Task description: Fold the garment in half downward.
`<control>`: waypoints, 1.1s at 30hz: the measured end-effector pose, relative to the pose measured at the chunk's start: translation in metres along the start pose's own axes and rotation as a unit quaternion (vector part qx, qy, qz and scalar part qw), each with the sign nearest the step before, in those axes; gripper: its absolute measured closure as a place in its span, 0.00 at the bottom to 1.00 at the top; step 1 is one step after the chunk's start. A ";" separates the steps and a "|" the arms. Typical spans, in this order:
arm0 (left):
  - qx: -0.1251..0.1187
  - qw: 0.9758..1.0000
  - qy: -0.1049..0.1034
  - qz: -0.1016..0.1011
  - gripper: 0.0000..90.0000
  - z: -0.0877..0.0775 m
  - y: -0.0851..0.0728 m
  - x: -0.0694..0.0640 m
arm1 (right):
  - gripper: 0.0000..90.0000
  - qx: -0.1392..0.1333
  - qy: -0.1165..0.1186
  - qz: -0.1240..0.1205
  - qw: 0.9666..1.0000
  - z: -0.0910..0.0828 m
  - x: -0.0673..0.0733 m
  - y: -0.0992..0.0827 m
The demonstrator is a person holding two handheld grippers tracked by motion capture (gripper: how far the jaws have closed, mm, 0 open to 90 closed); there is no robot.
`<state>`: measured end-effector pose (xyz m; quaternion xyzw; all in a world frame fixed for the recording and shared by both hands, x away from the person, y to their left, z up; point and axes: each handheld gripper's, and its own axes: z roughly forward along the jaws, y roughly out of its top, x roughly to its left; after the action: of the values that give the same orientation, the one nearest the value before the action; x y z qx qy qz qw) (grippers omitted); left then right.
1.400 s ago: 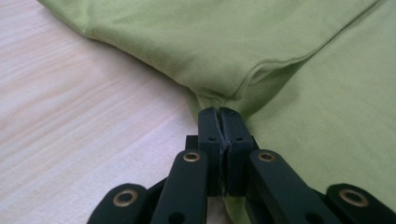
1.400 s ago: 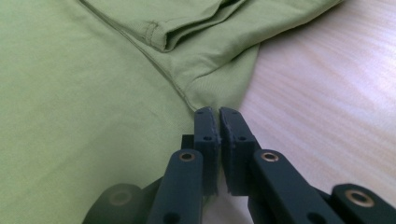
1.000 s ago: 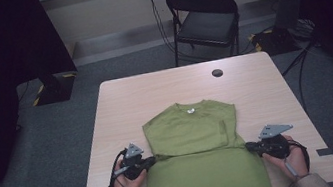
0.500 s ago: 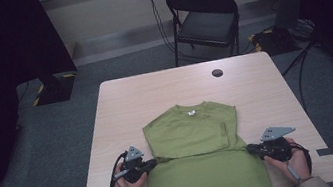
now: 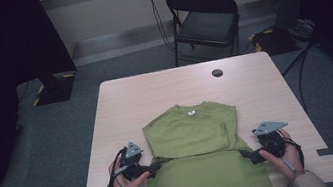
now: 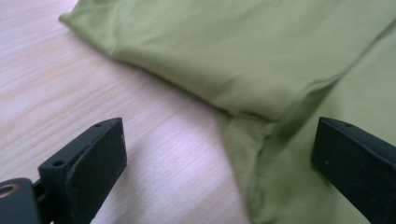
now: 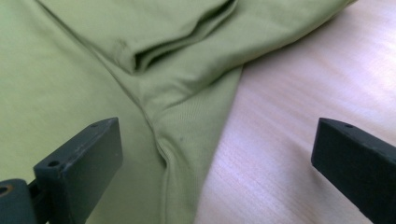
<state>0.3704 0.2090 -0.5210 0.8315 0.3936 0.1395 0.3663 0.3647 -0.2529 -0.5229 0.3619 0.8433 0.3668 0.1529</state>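
Shirt (image 5: 200, 161) fold: sleeves in, crosswise fold outstanding.
Left gripper (image 5: 152, 169) at 9 o'clock and right gripper (image 5: 243, 155) at 3 are standing wide, jaws just opening, gripping nothing.

I count one green T-shirt (image 5: 202, 169) lying on one wooden table (image 5: 154, 95). Two grippers sit at the shirt's sides: the left gripper (image 5: 155, 168) and the right gripper (image 5: 243, 154). Beyond the shirt I see one small dark round thing (image 5: 217, 72), possibly a cap, and one black folding chair (image 5: 203, 19) farther back.
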 end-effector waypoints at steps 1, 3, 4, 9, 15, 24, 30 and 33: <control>-0.003 1.000 0.002 0.007 0.03 0.001 -0.002 0.000 | 0.02 0.006 -0.002 -0.002 1.000 0.001 0.000 0.000; 0.002 1.000 0.005 0.024 0.02 0.001 -0.002 0.000 | 0.00 0.008 -0.001 -0.013 1.000 0.002 0.002 0.001; 0.004 1.000 0.009 0.025 0.02 0.002 -0.002 -0.001 | 0.00 0.011 0.001 -0.012 1.000 0.002 0.003 0.001; 0.004 1.000 0.011 0.026 0.00 0.003 -0.002 -0.001 | 0.00 0.014 0.000 -0.010 1.000 0.003 0.003 0.001; 0.004 1.000 0.010 0.027 0.00 0.003 -0.002 0.000 | 0.00 0.013 0.001 -0.010 1.000 0.003 0.003 0.001; 0.003 1.000 0.005 0.027 0.00 0.003 -0.002 0.001 | 0.00 0.013 -0.001 -0.007 1.000 0.003 0.003 0.001; -0.013 1.000 -0.002 0.005 0.03 -0.007 0.006 0.008 | 0.02 0.019 0.008 0.000 1.000 0.001 0.000 0.006; -0.029 1.000 -0.003 -0.005 0.02 -0.014 0.013 0.014 | 0.02 0.014 0.003 0.003 1.000 0.001 -0.003 0.011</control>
<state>0.3795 0.2203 -0.5027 0.8191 0.3926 0.1469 0.3918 0.3724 -0.2492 -0.5151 0.3652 0.8477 0.3566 0.1441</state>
